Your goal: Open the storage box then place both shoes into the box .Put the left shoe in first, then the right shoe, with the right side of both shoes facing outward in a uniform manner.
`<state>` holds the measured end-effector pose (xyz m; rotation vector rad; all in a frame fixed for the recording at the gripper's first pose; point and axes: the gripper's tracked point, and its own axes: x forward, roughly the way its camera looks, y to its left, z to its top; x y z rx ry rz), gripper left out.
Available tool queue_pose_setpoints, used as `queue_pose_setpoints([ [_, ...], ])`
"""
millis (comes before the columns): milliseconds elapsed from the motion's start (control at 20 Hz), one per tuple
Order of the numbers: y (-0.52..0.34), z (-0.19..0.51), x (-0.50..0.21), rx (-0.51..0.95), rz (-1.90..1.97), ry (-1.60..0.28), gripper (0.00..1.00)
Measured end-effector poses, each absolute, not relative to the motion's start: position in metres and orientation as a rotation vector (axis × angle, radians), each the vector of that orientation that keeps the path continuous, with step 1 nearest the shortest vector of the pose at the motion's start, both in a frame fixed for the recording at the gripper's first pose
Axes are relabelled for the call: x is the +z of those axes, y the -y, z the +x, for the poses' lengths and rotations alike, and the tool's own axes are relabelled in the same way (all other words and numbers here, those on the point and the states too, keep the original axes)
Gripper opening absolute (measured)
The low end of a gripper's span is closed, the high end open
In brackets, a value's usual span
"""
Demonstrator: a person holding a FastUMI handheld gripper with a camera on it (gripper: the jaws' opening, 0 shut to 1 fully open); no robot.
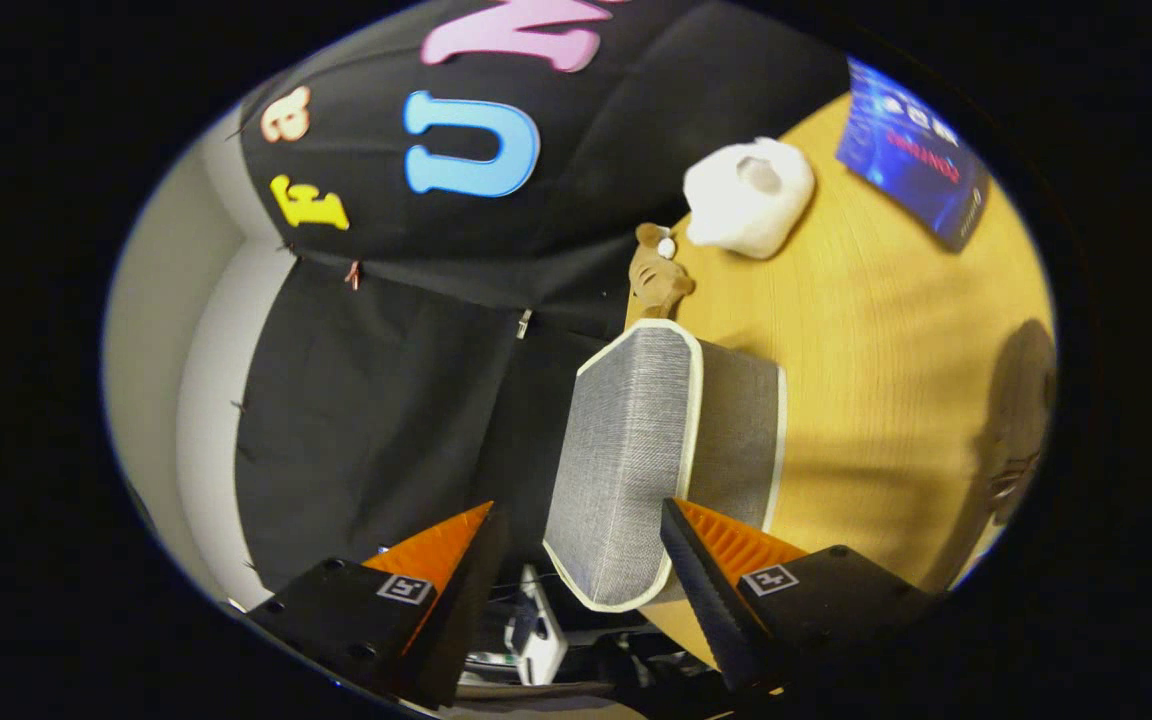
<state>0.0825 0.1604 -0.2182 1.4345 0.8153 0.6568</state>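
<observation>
The view is rolled sideways, so the wooden table stands to the right of the fingers. A grey fabric storage box with white trim stands on the table's edge just ahead of the fingers, its lid closed. My gripper is open. The near corner of the box lies between the fingers, close against the right finger, with a gap to the left finger. Beyond the box, a white shoe rests on the table.
A small brown plush toy sits at the table's edge between the box and the shoe. A blue card lies farther back. A dark shadow-like shape marks the table to the right. Black cloth hangs off the table's edge.
</observation>
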Motion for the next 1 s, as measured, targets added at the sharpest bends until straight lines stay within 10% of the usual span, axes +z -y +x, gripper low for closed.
queue_pose_setpoints([
  [550, -0.205, 0.089, -0.265, 0.774, 1.633, -0.874, 0.95],
  [850, -0.194, 0.1, -0.272, 0.737, 1.665, -0.851, 0.09],
  [1000, -0.195, 0.1, -0.273, 0.739, 1.69, -0.872, 0.09],
])
